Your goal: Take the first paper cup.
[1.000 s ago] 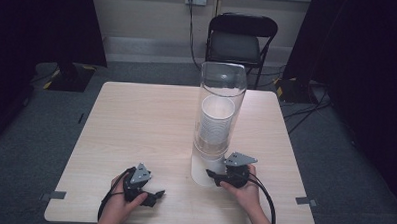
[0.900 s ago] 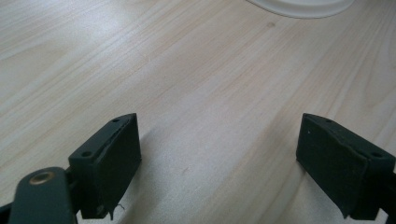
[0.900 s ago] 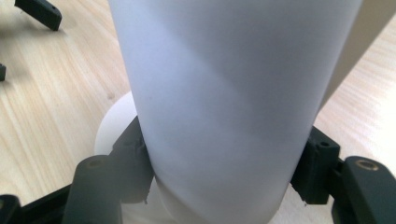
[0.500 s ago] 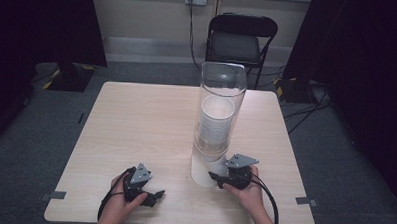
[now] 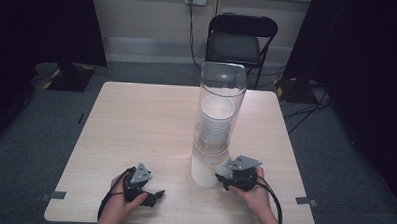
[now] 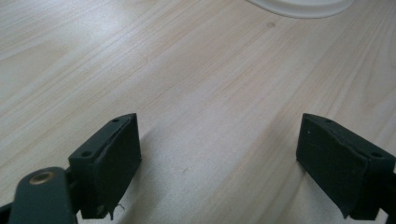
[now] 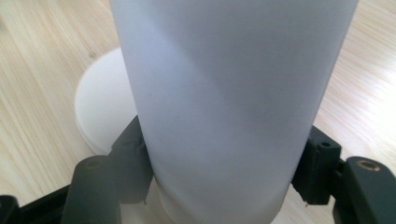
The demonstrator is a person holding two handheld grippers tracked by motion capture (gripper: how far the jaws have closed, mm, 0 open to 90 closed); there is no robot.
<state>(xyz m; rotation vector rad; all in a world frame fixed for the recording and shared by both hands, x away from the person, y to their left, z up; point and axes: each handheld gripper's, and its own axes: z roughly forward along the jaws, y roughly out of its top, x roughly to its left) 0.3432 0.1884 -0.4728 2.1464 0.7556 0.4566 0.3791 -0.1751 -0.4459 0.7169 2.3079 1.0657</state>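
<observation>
Two claws, doing totally different jobs right now. The right claw has its jaws on either side of the white cup poking out the bottom of the clear tube dispenser, and the jaws look pressed against its sides, so I'd call that a grip. The dispenser stands upright right of center on the worktop with a stack of cups inside, so grabbing the bottom one is probably how you pull a cup out. The left claw is spread wide with nothing between its jaws, parked low on the worktop near the front edge, well apart from the dispenser, likely just waiting.
</observation>
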